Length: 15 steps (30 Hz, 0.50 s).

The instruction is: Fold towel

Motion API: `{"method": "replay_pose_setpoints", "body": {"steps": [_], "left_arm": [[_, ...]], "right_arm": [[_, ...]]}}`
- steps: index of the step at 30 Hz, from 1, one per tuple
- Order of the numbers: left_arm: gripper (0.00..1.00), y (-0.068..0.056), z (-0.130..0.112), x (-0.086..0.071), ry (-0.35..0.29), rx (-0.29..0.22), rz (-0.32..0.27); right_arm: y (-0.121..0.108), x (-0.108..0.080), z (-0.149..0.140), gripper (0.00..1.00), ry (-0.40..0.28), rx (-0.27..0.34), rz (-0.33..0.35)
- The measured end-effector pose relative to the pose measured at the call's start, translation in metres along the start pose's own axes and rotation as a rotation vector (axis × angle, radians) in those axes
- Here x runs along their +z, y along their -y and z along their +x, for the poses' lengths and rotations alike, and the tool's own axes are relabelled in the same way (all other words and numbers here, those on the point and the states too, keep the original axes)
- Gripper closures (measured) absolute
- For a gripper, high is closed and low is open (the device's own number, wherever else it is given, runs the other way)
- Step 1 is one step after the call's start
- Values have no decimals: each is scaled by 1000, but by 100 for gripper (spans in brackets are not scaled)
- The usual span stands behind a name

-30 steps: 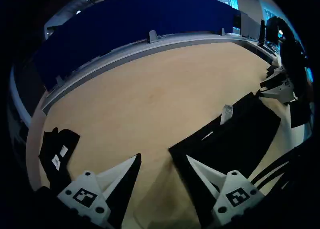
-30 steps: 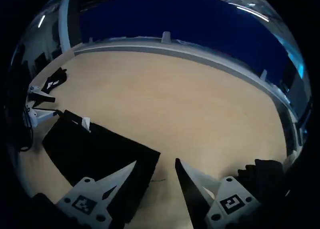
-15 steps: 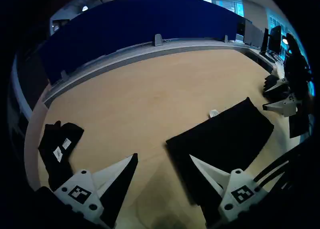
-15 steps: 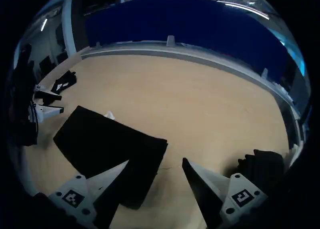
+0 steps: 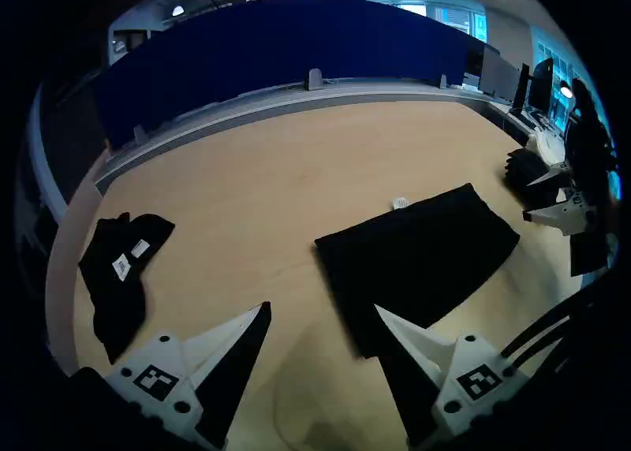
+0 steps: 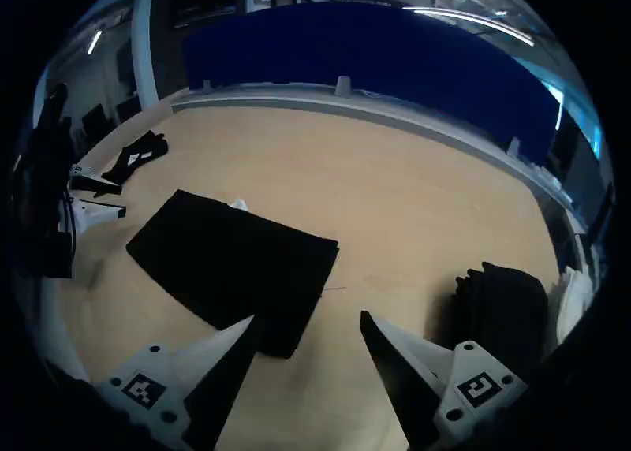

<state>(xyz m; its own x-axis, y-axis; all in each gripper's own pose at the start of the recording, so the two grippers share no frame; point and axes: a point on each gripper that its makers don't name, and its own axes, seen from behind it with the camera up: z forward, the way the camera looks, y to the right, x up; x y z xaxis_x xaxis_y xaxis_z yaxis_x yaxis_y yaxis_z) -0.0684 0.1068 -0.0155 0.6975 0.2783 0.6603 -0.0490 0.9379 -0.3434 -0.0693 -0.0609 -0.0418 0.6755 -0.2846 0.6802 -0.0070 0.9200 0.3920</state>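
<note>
Black towel (image 5: 414, 258): lies flat on the wooden table (image 5: 260, 183) — white tag (image 5: 401, 203) at its far edge.
Left gripper (image 5: 322, 307): jaws spread wide, gripping nothing.
Right gripper (image 6: 307, 317): jaws spread too — nothing held.

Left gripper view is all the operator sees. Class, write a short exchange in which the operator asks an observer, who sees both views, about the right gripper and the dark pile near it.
Operator: Do the tongs of the right gripper hold anything?
Observer: No. They are open. The near corner of the towel lies just ahead of one fingertip, unpinched.
Operator: Is the dark pile beyond that gripper part of the towel?
Observer: No. It is a separate stack of folded dark cloths, with bare table between it and the towel.
</note>
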Motion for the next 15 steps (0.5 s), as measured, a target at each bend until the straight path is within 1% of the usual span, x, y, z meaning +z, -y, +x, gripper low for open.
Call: {"method": "replay_pose_setpoints", "body": {"steps": [5,8,11,15], "left_arm": [[13,2,-3,-6,-4,-11,12],[14,6,-7,-14,-6,-20,25],[14,11,-14,-26,-7,-29,48],[14,19,-27,-46,-4,-51,83]], "right_arm": [[2,-2,-1,6,1,-15,15],[6,-3,-3,6,7,-36,34],[10,-4,-8,6,20,-69,58],[17,-4,-18,6,46,-123,96]]}}
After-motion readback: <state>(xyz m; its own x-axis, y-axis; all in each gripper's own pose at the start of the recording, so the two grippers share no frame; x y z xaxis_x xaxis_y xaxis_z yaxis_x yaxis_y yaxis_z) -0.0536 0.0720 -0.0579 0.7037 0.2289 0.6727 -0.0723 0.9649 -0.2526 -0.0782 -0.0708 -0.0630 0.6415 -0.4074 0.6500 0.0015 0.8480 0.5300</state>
